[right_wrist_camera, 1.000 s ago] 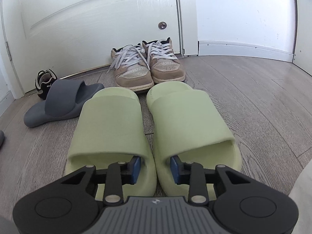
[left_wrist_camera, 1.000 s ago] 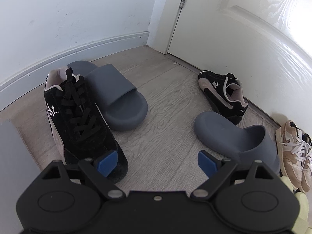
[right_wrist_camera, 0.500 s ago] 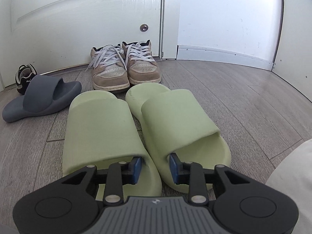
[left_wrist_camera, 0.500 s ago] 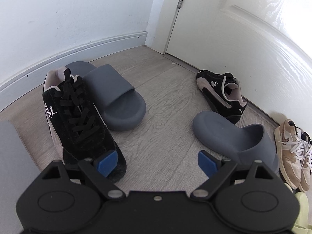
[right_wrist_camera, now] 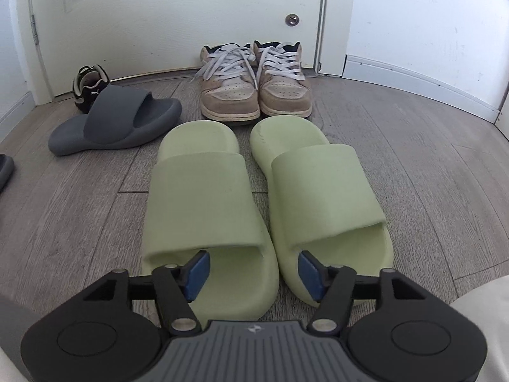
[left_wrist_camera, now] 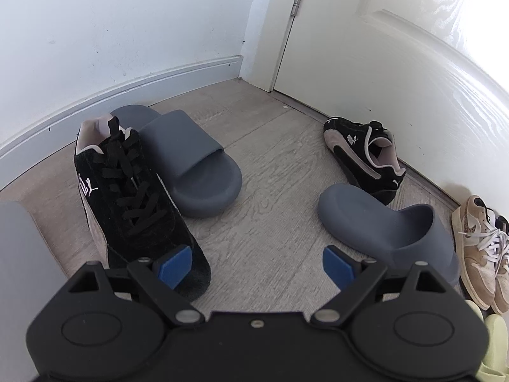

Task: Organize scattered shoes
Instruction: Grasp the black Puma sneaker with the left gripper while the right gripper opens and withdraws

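Note:
Two pale green slides, a left one (right_wrist_camera: 203, 197) and a right one (right_wrist_camera: 324, 191), lie side by side on the floor, their near ends under my right gripper (right_wrist_camera: 254, 273). Its jaws are opening; the slides' inner edges lie between the blue pads (right_wrist_camera: 198, 270), which do not press on them. My left gripper (left_wrist_camera: 257, 267) hangs open over bare floor. A black sneaker (left_wrist_camera: 133, 197) lies just left of it, a dark grey slide (left_wrist_camera: 191, 165) beside that. Further right lie a second black sneaker (left_wrist_camera: 366, 156) and a second grey slide (left_wrist_camera: 381, 226).
A pair of tan sneakers (right_wrist_camera: 254, 89) stands toes out against the white door (right_wrist_camera: 178, 16). White walls and skirting close in the corner (left_wrist_camera: 127, 89). Light cloth (right_wrist_camera: 477, 324) shows at the lower right of the right wrist view. Wood floor (left_wrist_camera: 273, 172) lies between the shoes.
My right gripper's jaws have spread wide apart from a narrow pinch at the green slides' inner edges, and its view has rolled a little. The left gripper and its shoes look the same.

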Demonstrator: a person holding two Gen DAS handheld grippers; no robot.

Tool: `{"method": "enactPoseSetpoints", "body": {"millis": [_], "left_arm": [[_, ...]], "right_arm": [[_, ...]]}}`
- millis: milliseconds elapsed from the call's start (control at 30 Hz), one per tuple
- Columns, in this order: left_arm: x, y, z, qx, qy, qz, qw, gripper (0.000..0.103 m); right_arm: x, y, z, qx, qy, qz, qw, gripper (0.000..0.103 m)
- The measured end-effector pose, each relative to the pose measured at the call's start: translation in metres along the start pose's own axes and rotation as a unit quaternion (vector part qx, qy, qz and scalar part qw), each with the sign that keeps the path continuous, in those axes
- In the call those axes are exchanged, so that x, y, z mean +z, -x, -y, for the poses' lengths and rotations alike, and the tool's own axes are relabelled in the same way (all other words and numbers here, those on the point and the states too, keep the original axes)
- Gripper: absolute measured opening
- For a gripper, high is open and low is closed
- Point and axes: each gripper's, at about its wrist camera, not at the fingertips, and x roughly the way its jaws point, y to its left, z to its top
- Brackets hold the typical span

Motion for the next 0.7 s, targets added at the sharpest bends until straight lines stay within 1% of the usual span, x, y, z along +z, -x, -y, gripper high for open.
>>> {"method": "enactPoseSetpoints", "body": {"millis": [67, 100, 167, 200, 233, 300, 367, 433, 467, 500, 533, 633, 700], "left_arm": [[0.001, 0.001, -0.004, 0.01, 0.011, 0.006, 0.9999, 0.09], [0.002, 0.003, -0.007, 0.026, 0.021, 0.013, 0.9994, 0.09], [0.004, 0.005, -0.014, 0.055, 0.039, 0.026, 0.9974, 0.09], [0.005, 0.006, -0.022, 0.072, 0.061, 0.033, 0.995, 0.09], [0.007, 0.008, -0.03, 0.09, 0.084, 0.039, 0.9916, 0.091], [0.008, 0.008, -0.047, 0.11, 0.133, 0.038, 0.9843, 0.091], [0.008, 0.004, -0.065, 0.128, 0.181, 0.027, 0.9748, 0.091], [0.009, -0.003, -0.079, 0.149, 0.209, 0.011, 0.9664, 0.091], [0.009, -0.006, -0.081, 0.163, 0.213, 0.007, 0.9635, 0.091], [0.011, -0.012, -0.083, 0.187, 0.213, 0.001, 0.959, 0.091], [0.013, -0.018, -0.084, 0.202, 0.21, -0.004, 0.9566, 0.091], [0.018, -0.034, -0.08, 0.206, 0.192, -0.011, 0.9596, 0.091], [0.02, -0.039, -0.072, 0.207, 0.17, -0.006, 0.9634, 0.091]], "right_arm": [[-0.002, 0.006, -0.003, 0.007, 0.007, -0.001, 1.0, 0.077], [-0.002, 0.008, -0.004, 0.012, 0.008, -0.005, 1.0, 0.08], [-0.003, 0.014, -0.006, 0.02, 0.007, -0.005, 1.0, 0.081], [-0.003, 0.018, -0.007, 0.023, 0.008, -0.002, 1.0, 0.082], [-0.004, 0.021, -0.008, 0.025, 0.009, 0.001, 1.0, 0.084], [-0.005, 0.025, -0.009, 0.03, 0.012, 0.005, 0.999, 0.085], [-0.006, 0.025, -0.012, 0.034, 0.015, 0.005, 0.999, 0.085], [-0.006, 0.024, -0.015, 0.04, 0.016, 0.004, 0.999, 0.085], [-0.007, 0.024, -0.016, 0.044, 0.016, 0.002, 0.999, 0.085], [-0.008, 0.023, -0.018, 0.049, 0.018, 0.0, 0.999, 0.085], [-0.009, 0.023, -0.021, 0.055, 0.021, -0.002, 0.998, 0.085], [-0.011, 0.022, -0.027, 0.061, 0.03, -0.006, 0.998, 0.085], [-0.013, 0.023, -0.034, 0.068, 0.033, -0.007, 0.997, 0.085]]}}
